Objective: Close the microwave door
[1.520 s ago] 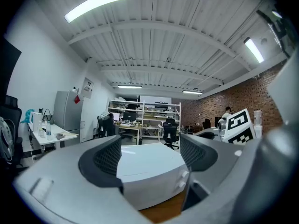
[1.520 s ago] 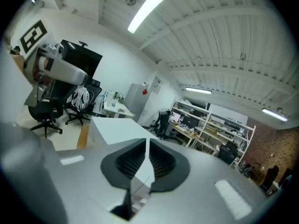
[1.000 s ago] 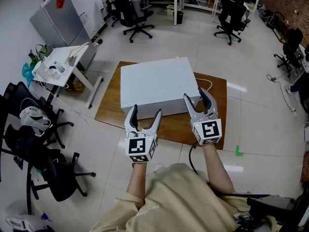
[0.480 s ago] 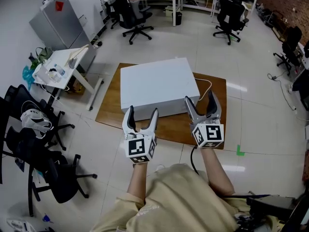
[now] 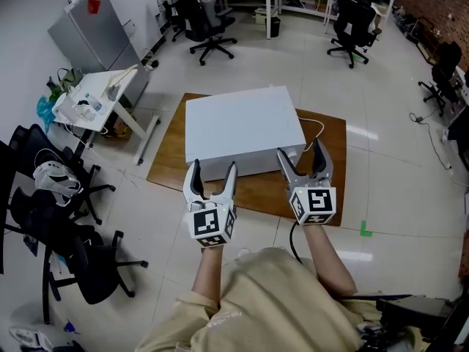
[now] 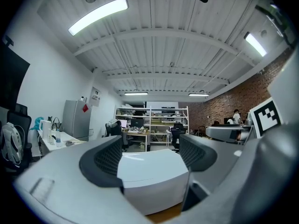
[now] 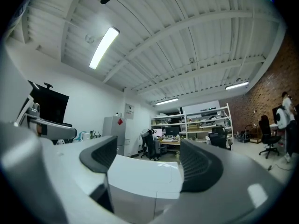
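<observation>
A white microwave (image 5: 242, 127) sits on a wooden board (image 5: 326, 134) on the floor, its front toward me. From above no door sticks out from it. The front panel looks flush in the left gripper view (image 6: 152, 181) and in the right gripper view (image 7: 140, 183). My left gripper (image 5: 212, 173) hovers open just before the front left part. My right gripper (image 5: 302, 156) is at the front right corner. Its jaws have just been opening and stand wide, with nothing between them. Neither gripper touches the microwave.
A white cable (image 5: 314, 132) runs from the microwave's right side across the board. At the left stand a small white table (image 5: 91, 101) with clutter and black office chairs (image 5: 62, 248). A grey cabinet (image 5: 95, 31) and more chairs (image 5: 350, 20) are farther back.
The right gripper's jaws have spread wider and it has drawn back a little from the microwave's front right corner. The left gripper has barely shifted.
</observation>
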A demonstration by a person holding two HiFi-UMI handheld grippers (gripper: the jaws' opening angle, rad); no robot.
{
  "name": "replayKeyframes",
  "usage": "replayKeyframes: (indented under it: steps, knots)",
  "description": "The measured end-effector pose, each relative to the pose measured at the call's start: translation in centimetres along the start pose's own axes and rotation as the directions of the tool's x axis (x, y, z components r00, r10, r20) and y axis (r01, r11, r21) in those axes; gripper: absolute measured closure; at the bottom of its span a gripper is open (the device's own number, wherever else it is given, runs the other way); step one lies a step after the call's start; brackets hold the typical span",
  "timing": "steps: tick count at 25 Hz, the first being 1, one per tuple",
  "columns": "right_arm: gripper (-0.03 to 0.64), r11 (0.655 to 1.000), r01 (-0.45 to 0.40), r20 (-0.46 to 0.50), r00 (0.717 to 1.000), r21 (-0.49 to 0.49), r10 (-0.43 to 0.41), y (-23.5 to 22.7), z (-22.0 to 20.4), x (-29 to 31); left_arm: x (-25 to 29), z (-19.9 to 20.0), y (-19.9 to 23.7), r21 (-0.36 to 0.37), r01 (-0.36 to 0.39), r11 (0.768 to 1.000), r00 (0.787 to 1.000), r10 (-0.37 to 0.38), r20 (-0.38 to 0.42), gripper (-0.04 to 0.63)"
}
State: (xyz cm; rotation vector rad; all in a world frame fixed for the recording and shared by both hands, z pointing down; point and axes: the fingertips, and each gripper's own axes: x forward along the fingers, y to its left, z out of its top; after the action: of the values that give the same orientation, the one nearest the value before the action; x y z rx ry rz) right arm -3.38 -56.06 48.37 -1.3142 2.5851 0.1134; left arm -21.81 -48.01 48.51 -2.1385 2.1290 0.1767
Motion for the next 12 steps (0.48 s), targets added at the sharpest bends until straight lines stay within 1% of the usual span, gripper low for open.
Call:
replayKeyframes:
  steps: [6,10,12]
  knots:
    - [0.201,1.0,-0.021,-0.026,0.999,-0.008,0.021,0.3,-0.7,0.3,0.3,-0.4,-0.7,0.007,0.008,1.0,1.0,-0.008,-0.013,0.21]
    - [0.202,0.997,-0.044,-0.049,0.998,-0.063,0.041,0.8,-1.0,0.6,0.6,-0.6,-0.8,0.012,0.007,1.0,1.0,-0.007,-0.022,0.21]
    - [0.202,0.996,-0.054,-0.049,0.997,-0.074,0.051,1.0,-1.0,0.7,0.6,-0.7,-0.9,0.009,0.005,1.0,1.0,-0.005,-0.026,0.21]
